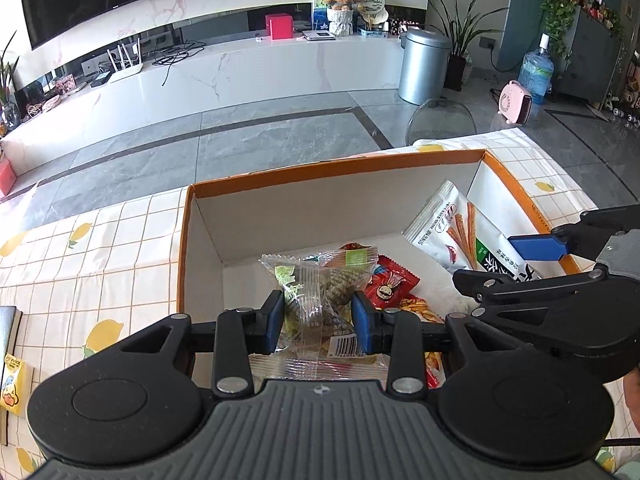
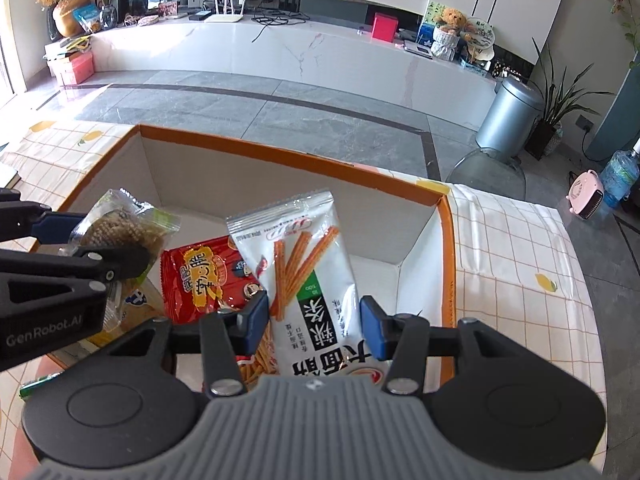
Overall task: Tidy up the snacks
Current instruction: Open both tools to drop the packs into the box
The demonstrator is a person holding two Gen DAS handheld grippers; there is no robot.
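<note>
Both grippers are angled steeply downward over the orange-rimmed cardboard box (image 1: 332,168), which rests on a lemon-print tablecloth (image 1: 100,240). The left gripper (image 1: 318,316) is held above the box's near left part, and a clear-wrapped snack packet (image 1: 316,284) (greenish print, a barcode near its lower end) is pinched between its blue pads, the jaws set narrow around the wrapper. In the right wrist view the same packet is seen jutting from the left gripper's fingers at the left edge, above the box's interior.

The right gripper (image 2: 314,326) is positioned beside the left one, over the right part of the box. A white-and-green packet of stick snacks (image 2: 308,276) is held upright between its pads, its sealed top pointing away from the camera; whether the right pad presses on it cannot be told for certain, though the packet is carried clear of the box floor.

Inside the box, a red snack bag (image 2: 200,276) and other wrapped snacks are lying on the floor beneath both tools. A small yellow carton (image 1: 14,384) is seen on the tablecloth at far left.
</note>
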